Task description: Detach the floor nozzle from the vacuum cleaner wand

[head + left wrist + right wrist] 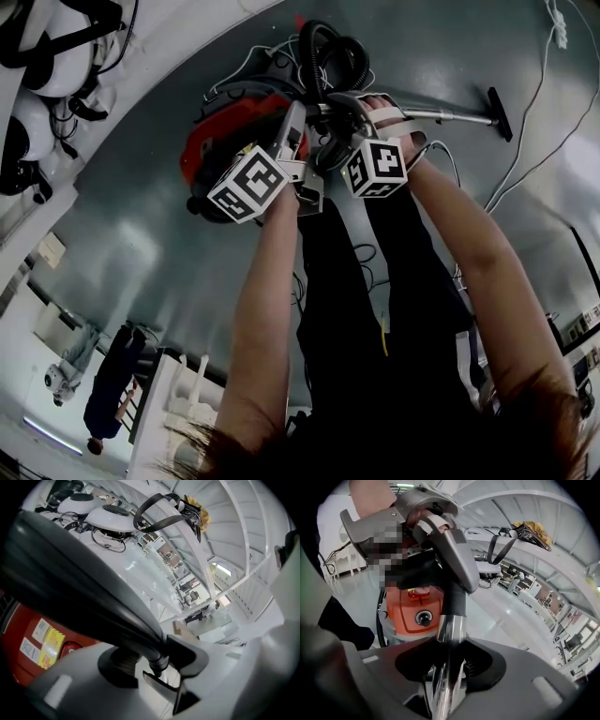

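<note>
Head view: a person stood over a red-orange canister vacuum cleaner (217,150) on a glossy grey floor (159,253), both arms stretched out with a gripper in each hand.
Left gripper (159,665): jaws drawn in tight against a black curved hose handle (89,592), which ran between them from upper left.
Right gripper (446,686): jaws clamped on the shiny chrome wand tube (450,634), just below the black cuff (454,599) where the tube met the handle.
Gripper spacing: the two marker cubes sat near each other above the canister, left one lower and closer to the red body.
Black corrugated hose (330,45): looped behind the grippers, above the canister.
Chrome wand, far part: it ran rightward from the right gripper, low over the floor.
Black floor nozzle (500,113): lay on the floor at the wand's far end, joined to it, well apart from both grippers.
Canister front: the right gripper view showed a black round dial (423,618) on the orange shell.
</note>
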Motion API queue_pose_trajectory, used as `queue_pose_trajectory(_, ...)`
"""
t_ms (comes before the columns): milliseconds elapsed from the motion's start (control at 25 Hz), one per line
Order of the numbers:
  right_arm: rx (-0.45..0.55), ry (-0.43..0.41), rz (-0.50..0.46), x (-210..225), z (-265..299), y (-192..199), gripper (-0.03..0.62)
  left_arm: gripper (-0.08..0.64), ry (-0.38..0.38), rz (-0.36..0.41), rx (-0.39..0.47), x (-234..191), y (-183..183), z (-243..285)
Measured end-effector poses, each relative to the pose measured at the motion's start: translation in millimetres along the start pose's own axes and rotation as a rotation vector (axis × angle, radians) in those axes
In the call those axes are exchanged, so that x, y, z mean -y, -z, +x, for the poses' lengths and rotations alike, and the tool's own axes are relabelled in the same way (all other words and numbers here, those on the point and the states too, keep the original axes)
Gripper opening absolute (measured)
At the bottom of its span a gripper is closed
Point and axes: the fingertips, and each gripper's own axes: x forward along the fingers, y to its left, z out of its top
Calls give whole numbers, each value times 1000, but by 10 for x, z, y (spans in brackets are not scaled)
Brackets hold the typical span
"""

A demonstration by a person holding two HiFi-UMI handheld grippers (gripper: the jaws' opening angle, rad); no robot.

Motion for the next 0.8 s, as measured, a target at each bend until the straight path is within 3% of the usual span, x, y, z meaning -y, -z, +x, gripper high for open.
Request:
queue_pose_trajectory(560,-31,-5,53,-34,-88,-7,160,175,-92,-143,-77,7,81,-87)
queue_pose_trajectory(800,8,-56,60,-89,-95,-27,160,176,-73,-123,-113,-7,111,-123)
